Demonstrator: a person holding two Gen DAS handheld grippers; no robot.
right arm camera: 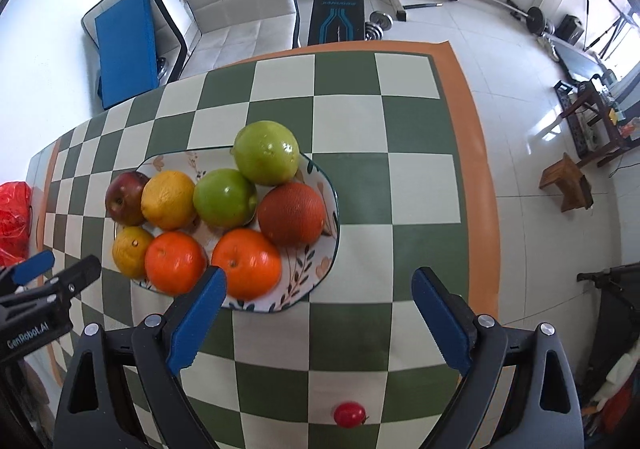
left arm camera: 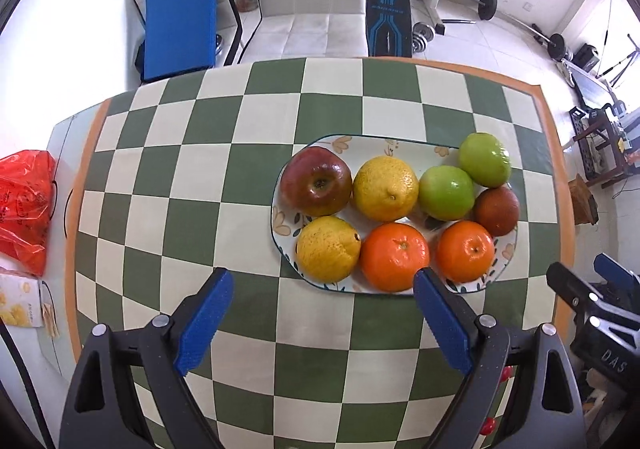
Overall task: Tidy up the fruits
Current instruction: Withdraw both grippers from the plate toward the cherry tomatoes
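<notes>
While both hand-held grippers are hanging steeply downward over the checkered surface (right arm camera: 352,125), the one piece of fruit sitting off the plate (right arm camera: 320,269) is the small red fruit (right arm camera: 349,414), lying alone on a pale square close under the right hand-held gripper (right arm camera: 318,313), slightly to the right of the midline between its blue pads and nearer the camera than their tips. That right hand-held gripper is standing wide open and carrying nothing. The left hand-held gripper (left arm camera: 324,313) is also gaping wide and empty, facing bare squares with the plate's near rim just ahead and to its right. Round as it is, the small fruit is offering no long axis to line up with. Judging by position, the right hand is much the nearer, needing to draw back and drop rather than reach forward.
</notes>
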